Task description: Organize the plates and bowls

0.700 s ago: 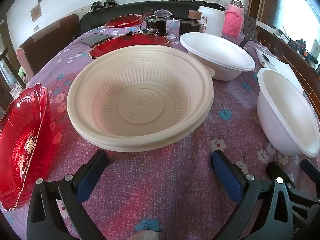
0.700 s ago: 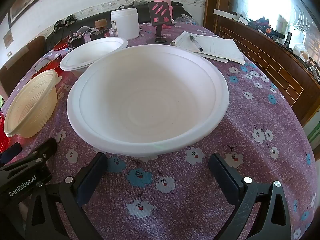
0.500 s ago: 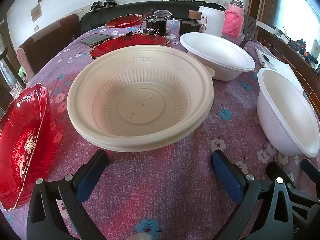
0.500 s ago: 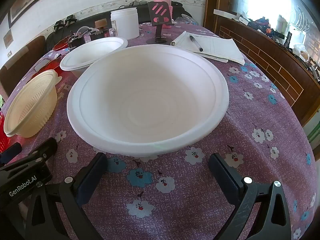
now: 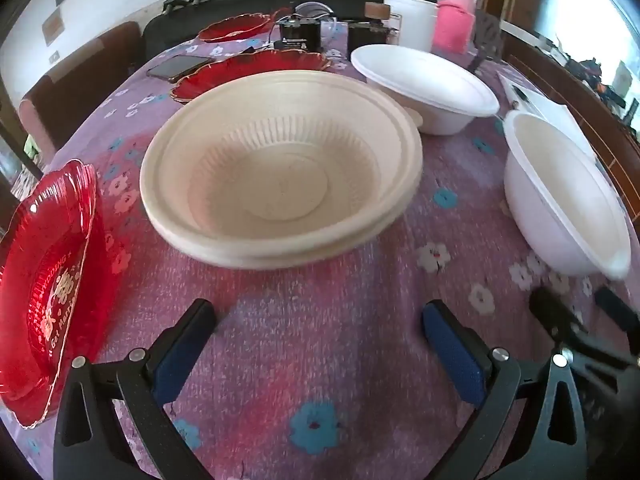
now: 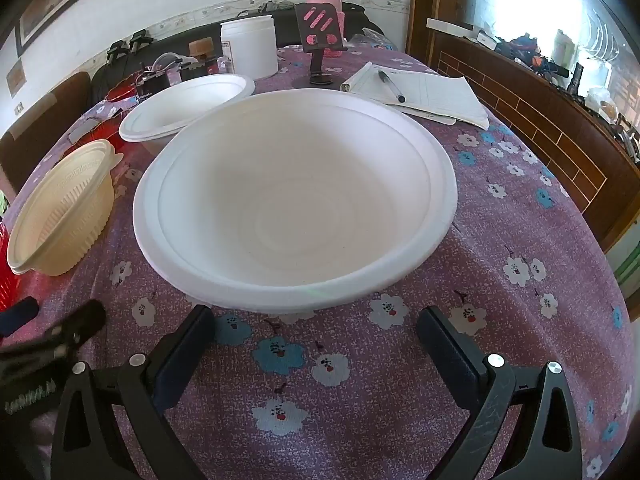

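Bowls: one beige bowl (image 5: 280, 168), two white bowls (image 6: 296, 204), three red plates (image 5: 48, 280).

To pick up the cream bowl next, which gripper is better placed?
Probably left. The left gripper is open with the cream bowl straight ahead; the right gripper faces the white bowl, the cream one off to its side.

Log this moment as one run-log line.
left gripper: open, empty, facing cream bowl | right gripper: open, empty, facing white bowl | nothing lifted
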A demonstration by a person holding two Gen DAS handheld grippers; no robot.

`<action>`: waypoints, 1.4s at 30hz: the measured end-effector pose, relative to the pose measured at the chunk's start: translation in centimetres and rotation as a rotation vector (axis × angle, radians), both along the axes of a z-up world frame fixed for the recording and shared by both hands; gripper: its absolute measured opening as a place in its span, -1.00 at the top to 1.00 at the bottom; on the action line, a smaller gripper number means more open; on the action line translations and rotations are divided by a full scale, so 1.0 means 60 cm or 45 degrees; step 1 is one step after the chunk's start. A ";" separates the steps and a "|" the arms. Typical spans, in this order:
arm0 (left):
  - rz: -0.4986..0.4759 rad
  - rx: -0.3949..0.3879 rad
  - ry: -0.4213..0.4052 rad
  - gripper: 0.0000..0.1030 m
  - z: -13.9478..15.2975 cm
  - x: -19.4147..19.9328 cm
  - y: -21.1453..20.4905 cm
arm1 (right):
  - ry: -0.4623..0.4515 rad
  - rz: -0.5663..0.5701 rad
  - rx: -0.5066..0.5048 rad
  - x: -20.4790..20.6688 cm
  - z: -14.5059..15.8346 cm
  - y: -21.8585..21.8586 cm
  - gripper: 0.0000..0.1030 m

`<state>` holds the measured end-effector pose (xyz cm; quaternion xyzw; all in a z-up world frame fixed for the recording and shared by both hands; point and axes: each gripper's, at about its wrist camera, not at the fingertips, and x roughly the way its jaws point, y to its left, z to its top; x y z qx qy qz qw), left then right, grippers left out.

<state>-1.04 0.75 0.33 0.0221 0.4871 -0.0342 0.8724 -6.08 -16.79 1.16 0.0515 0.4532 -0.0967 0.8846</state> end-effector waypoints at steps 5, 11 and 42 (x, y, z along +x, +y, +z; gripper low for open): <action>-0.007 -0.003 -0.025 -1.00 -0.001 -0.016 0.001 | 0.000 0.000 0.000 0.001 0.000 0.001 -0.98; 0.078 -0.001 -0.097 -1.00 -0.002 -0.035 -0.003 | 0.000 -0.002 -0.001 0.000 0.000 -0.001 -0.98; 0.089 0.000 -0.101 -1.00 -0.004 -0.038 -0.001 | 0.000 -0.001 0.001 0.001 0.000 0.001 -0.98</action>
